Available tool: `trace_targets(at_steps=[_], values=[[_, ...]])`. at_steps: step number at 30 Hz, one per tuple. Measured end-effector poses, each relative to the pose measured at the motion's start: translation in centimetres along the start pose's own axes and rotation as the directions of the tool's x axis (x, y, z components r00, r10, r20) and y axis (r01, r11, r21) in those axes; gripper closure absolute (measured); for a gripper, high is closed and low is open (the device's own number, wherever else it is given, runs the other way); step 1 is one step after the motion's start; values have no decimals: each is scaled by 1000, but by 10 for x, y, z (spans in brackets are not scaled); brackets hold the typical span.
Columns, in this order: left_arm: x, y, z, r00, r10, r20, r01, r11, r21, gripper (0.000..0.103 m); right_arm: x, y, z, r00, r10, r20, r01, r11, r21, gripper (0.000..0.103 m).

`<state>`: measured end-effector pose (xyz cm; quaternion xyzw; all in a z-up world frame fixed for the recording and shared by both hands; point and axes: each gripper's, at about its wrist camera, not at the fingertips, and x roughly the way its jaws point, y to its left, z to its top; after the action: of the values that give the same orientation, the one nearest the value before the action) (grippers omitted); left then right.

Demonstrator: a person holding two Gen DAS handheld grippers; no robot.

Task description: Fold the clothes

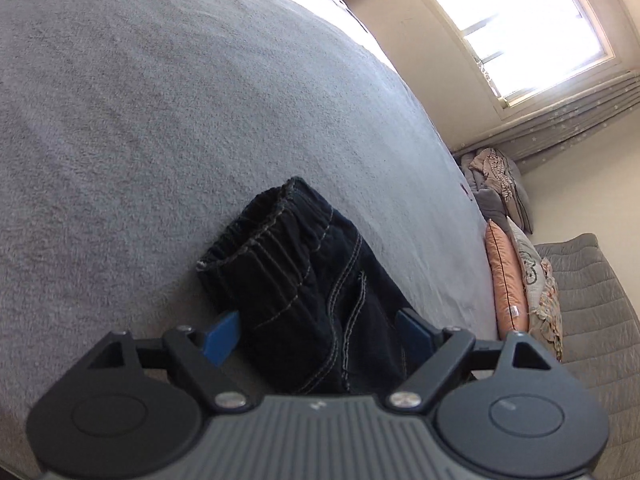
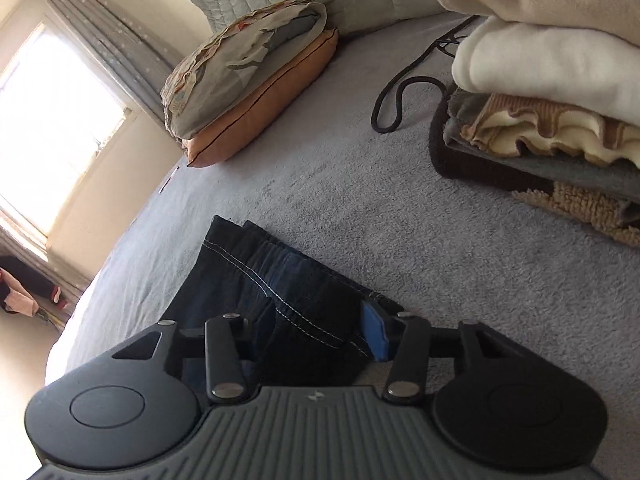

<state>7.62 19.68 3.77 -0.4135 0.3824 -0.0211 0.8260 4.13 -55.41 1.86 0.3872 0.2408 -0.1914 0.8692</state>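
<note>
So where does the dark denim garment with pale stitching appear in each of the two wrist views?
Left wrist view: the dark denim garment with pale stitching sits at lower centre, elastic waistband up, between the blue pads.
Right wrist view: the garment lies at lower centre-left on the grey bed cover.
Shared landmark: the orange pillow with dark piping.

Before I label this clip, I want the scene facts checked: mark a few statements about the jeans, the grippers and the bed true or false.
1. The dark jeans lie between the fingers of the left gripper. True.
2. The jeans are light pink. False: dark denim with pale stitching.
3. A stack of folded clothes sits on the grey bed cover. True.
4. The orange pillow lies on top of the patterned pillow. False: it lies underneath.
5. The right gripper has nothing between its fingers. False: jeans lie between them.
</note>
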Motion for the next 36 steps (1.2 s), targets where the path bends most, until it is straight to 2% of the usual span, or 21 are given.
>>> trace_targets(at_steps=[2,5,8,11,13,14,16,18,21,27,30,33,36], values=[[12,2,-13,999,10,-33,-10,1000,-22,16,4,1,1,1000,-6,-7,6,1000,-25,62],[19,9,-23,999,5,-48,-8,998,-55,16,0,-7,6,1000,-13,-25,13,999,29,69],[20,6,-23,1000,21,2,-21,1000,4,8,-3,-14,5,1000,11,-23,-9,995,96,63],[22,11,-21,997,38,63,-40,999,34,8,-2,-17,2,1000,27,6,-27,995,99,59],[22,11,-19,995,43,93,-47,998,50,11,-2,-19,-1,999,37,25,-39,994,101,60],[22,8,-18,993,63,100,-71,995,77,17,-1,-20,-2,998,42,35,-45,994,102,62],[24,7,-15,989,94,113,-106,988,111,28,-3,-18,-3,998,44,52,-48,994,94,78],[22,12,-12,989,92,115,-103,990,91,38,-9,-7,2,998,24,63,-28,997,65,90],[18,13,-7,989,96,112,-105,991,82,49,-21,6,5,997,-8,83,4,999,45,92],[13,18,-4,990,89,108,-95,994,45,54,-44,16,3,991,-65,116,58,996,65,93],[12,20,-2,991,85,106,-90,995,39,54,-21,9,-4,988,-145,62,145,989,4,92],[10,22,-2,991,78,106,-83,996,36,54,-16,-5,-8,990,-134,52,130,988,78,93],[9,26,-1,992,66,110,-69,997,22,53,-28,8,-3,988,-128,82,125,991,39,93]])
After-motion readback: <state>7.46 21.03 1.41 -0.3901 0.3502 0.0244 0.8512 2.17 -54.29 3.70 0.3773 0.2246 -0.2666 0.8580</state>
